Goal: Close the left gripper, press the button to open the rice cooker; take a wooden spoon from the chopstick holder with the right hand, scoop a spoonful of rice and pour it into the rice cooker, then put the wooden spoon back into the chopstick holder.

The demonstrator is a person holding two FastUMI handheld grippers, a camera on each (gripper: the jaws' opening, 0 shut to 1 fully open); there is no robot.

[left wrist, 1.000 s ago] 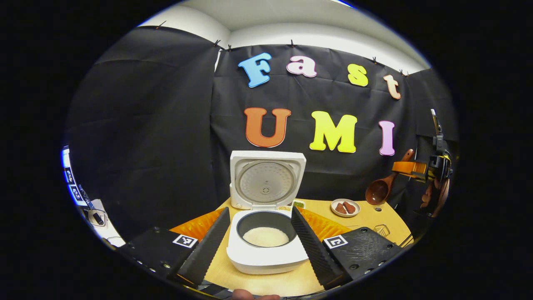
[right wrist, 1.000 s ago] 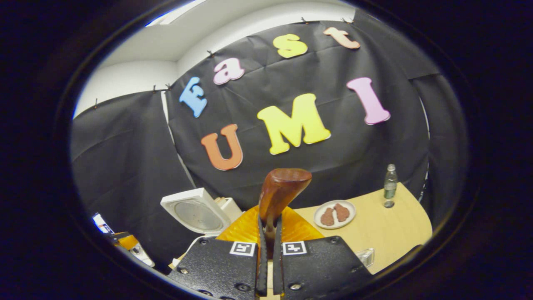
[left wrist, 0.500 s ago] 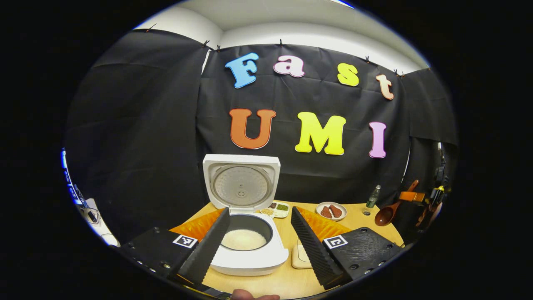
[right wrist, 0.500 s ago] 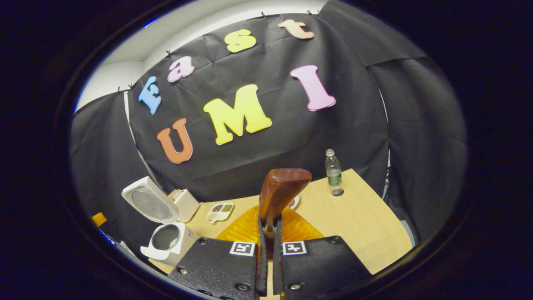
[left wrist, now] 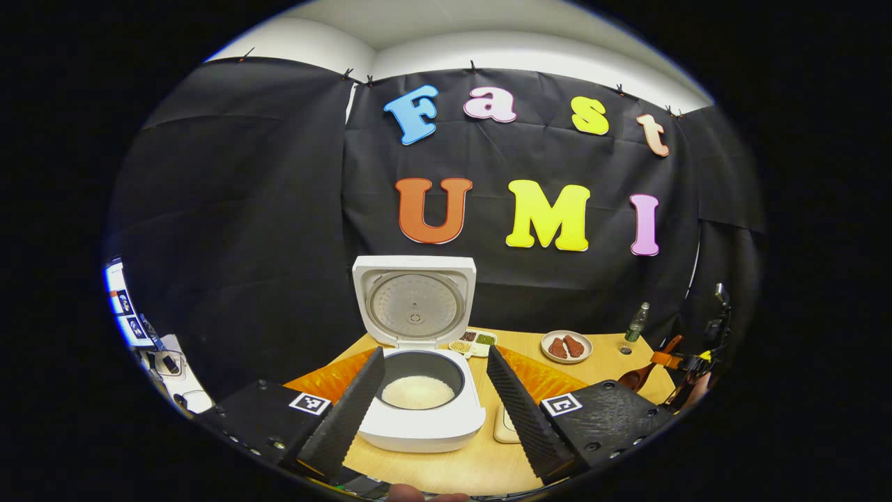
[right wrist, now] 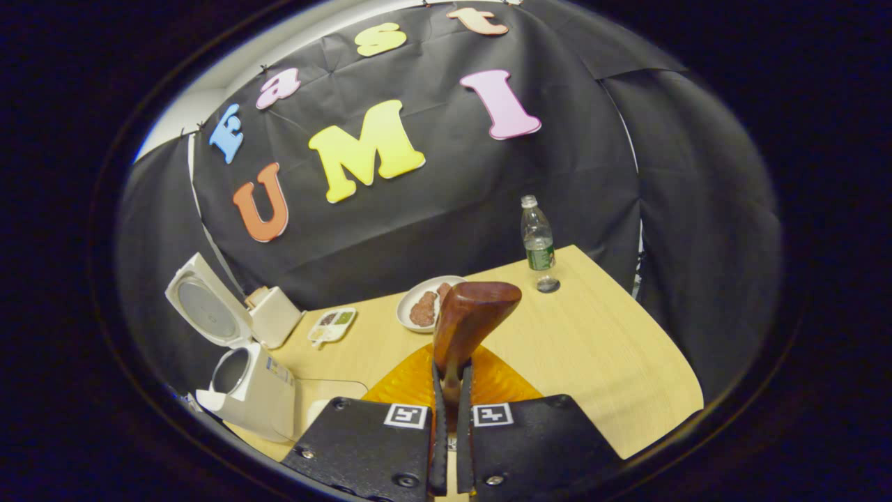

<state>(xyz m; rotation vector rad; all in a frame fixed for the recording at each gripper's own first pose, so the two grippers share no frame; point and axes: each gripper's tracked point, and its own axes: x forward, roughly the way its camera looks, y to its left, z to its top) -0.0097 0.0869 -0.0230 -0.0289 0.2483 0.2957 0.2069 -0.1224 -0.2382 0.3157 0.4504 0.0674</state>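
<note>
We see the rice cooker (left wrist: 421, 390) standing on the tabletop (left wrist: 481, 467), white-bodied, lid raised upright at the back so its round pale inner plate faces forward. Its dark inner pot holds a low white mound of rice (left wrist: 417, 392). The left tool (left wrist: 435, 401) hangs in front of the cooker with its fingers spread wide and holding nothing; the pot sits in the gap between them.

In the right gripper view, we note the right tool (right wrist: 451, 418) with its fingers nearly together, pinching the handle of the wooden spoon (right wrist: 467, 324). The spoon is reddish-brown and glossy; we see the rounded back of its bowl rising above the fingertips. The cooker (right wrist: 244, 380) lies far left in this view, lid tipped back.

From the left gripper view, the right tool (left wrist: 669, 361) shows at the far right edge, low near the tabletop's right side, the spoon's bowl (left wrist: 631, 380) tilted down and leftward.

Also on the tabletop: a plate (left wrist: 566, 346) with two brownish pieces, a small divided dish (left wrist: 472, 342) behind the cooker, a plastic bottle (right wrist: 536, 240) near the back corner.
</note>
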